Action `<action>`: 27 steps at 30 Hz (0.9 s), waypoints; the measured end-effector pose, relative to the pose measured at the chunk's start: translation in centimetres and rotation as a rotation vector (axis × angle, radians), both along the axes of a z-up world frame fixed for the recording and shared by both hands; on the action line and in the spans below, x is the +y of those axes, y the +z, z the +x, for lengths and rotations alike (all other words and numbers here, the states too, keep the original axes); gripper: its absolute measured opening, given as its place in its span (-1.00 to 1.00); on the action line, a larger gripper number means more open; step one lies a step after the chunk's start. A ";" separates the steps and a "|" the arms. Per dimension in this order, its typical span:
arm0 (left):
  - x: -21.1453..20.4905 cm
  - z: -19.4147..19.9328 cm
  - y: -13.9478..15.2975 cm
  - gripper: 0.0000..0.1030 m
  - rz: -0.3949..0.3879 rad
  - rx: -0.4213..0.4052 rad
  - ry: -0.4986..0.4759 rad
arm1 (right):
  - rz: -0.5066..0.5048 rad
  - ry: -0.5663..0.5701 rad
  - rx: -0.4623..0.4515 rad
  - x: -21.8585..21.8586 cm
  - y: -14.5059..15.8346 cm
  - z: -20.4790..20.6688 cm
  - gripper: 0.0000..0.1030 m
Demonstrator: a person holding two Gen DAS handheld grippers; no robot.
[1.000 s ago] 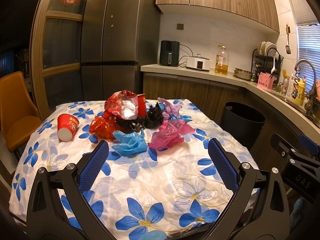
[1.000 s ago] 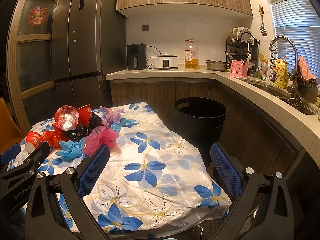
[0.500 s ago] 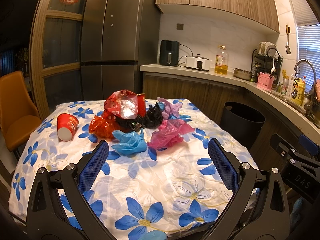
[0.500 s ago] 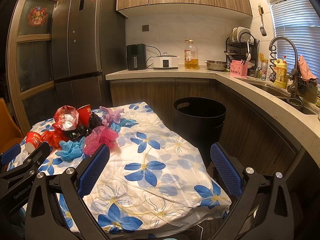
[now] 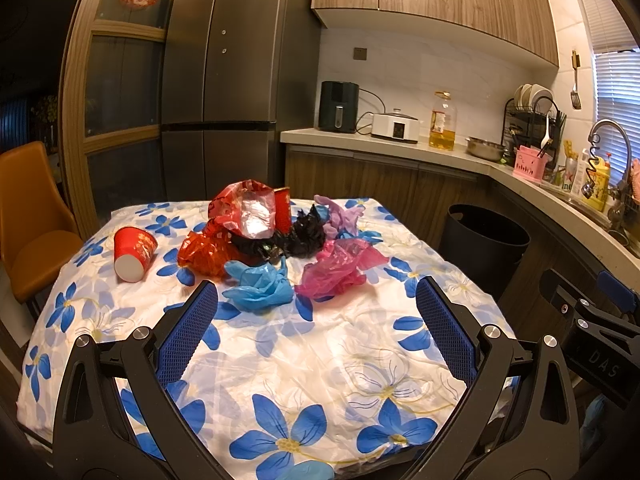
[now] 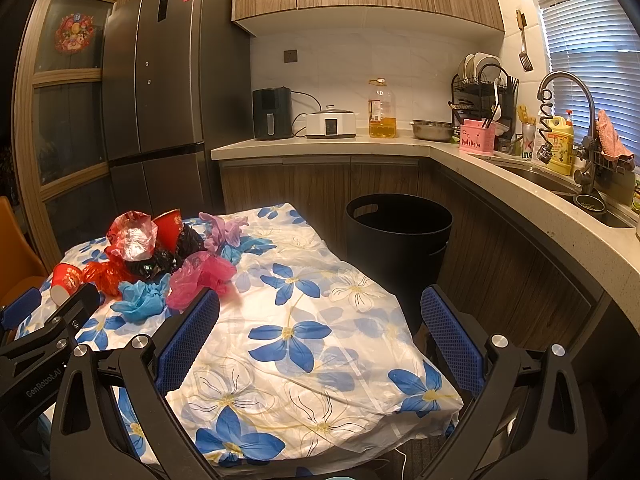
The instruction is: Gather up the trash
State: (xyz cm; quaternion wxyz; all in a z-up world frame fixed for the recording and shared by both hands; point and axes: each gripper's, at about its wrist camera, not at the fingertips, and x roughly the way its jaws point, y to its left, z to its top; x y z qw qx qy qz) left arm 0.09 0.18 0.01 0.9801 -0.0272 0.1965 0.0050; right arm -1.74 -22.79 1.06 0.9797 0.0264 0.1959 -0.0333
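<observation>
A heap of trash lies on the flowered tablecloth (image 5: 320, 360): a blue bag (image 5: 258, 286), a pink bag (image 5: 338, 270), an orange-red bag (image 5: 202, 254), a red foil packet (image 5: 246, 210), a black bag (image 5: 302, 234) and a purple glove (image 5: 340, 216). A red paper cup (image 5: 134, 252) lies on its side to the left. My left gripper (image 5: 316, 328) hovers open over the near table, short of the heap. My right gripper (image 6: 320, 336) is open over the table's right part, with the heap (image 6: 160, 260) to its left. Both hold nothing.
A black trash bin (image 6: 398, 232) stands on the floor between the table's right side and the curved counter (image 6: 520, 184). A fridge (image 5: 224, 92) stands behind the table, an orange chair (image 5: 28, 216) at the left. Counter holds appliances, an oil bottle, a dish rack and a sink.
</observation>
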 end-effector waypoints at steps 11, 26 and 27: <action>0.0 0.1 0.0 0.89 0.001 0.003 -0.001 | 0.001 0.000 0.000 -0.1 0.1 0.0 0.90; 0.0 0.0 0.0 0.89 -0.003 0.001 -0.001 | 0.002 -0.003 0.000 -0.1 0.0 0.3 0.90; 0.0 0.0 0.0 0.89 -0.004 0.002 0.000 | 0.005 -0.002 0.000 -0.1 0.0 0.3 0.90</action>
